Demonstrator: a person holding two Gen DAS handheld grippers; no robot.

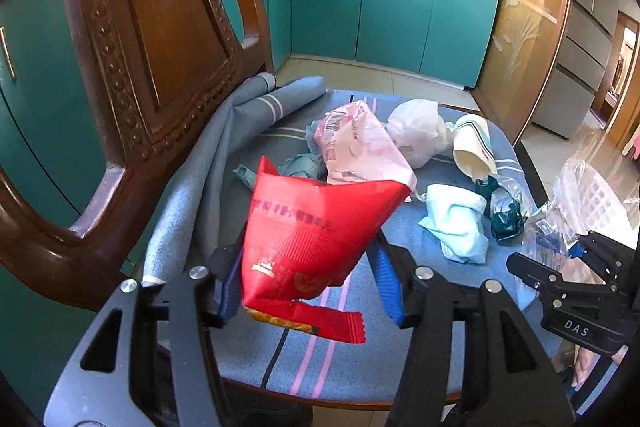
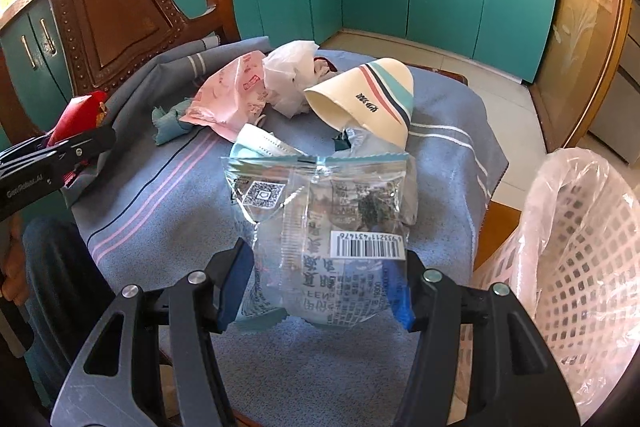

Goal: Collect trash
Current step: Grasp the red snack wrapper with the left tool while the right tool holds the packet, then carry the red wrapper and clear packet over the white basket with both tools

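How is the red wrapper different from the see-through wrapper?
The red wrapper is solid red, so nothing shows through it; the clear wrapper lets the blue cloth show through. The clear wrapper has a white barcode sticker and a square code; the red wrapper shows only faint lettering. The left gripper holds the red wrapper; the right gripper holds the clear wrapper. Both are empty, crinkly packets lifted off the cloth.

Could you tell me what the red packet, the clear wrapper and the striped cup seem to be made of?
Red packet: glossy plastic film, probably; it creases sharply and shines.
Clear wrapper: thin transparent plastic; the cloth shows through, and the printed barcode crinkles.
Striped cup: likely coated paper; matte cream inside, a thin rolled rim.
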